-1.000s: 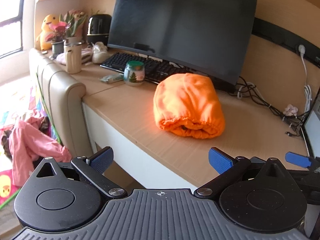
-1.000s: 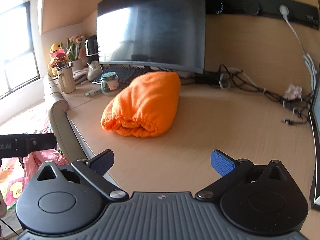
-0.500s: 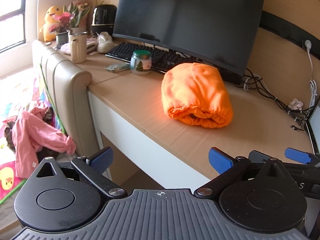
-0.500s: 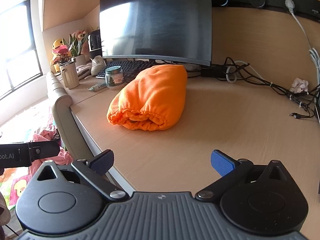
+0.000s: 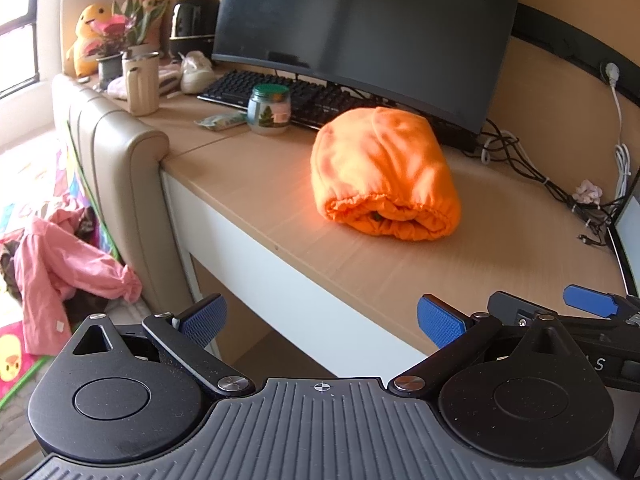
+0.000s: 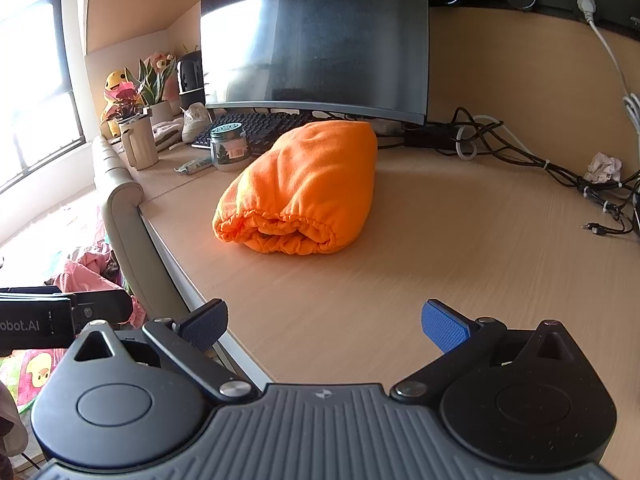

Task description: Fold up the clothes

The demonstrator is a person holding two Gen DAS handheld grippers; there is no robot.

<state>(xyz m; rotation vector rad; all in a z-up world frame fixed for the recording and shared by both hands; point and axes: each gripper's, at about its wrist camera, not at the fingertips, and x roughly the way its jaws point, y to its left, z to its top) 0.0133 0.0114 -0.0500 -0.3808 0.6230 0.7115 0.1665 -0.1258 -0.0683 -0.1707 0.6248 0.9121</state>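
Pink clothes (image 5: 60,256) on the floor left of the desk (image 5: 248,184), unfolded as far as I can tell; only the left view shows them well. Orange garment (image 5: 384,172) folded mid-desk, looks done. Left gripper (image 5: 320,318) and right gripper (image 6: 324,322) both spread wide, empty, short of it

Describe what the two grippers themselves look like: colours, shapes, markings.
Both match. The left gripper and the right gripper each have a ribbed grey base with a small crosshair mark, two round black housings, black link arms with silver pivots, and blue textured pads. White lettering ending "obot.AI" shows on the left gripper's side in the right view.
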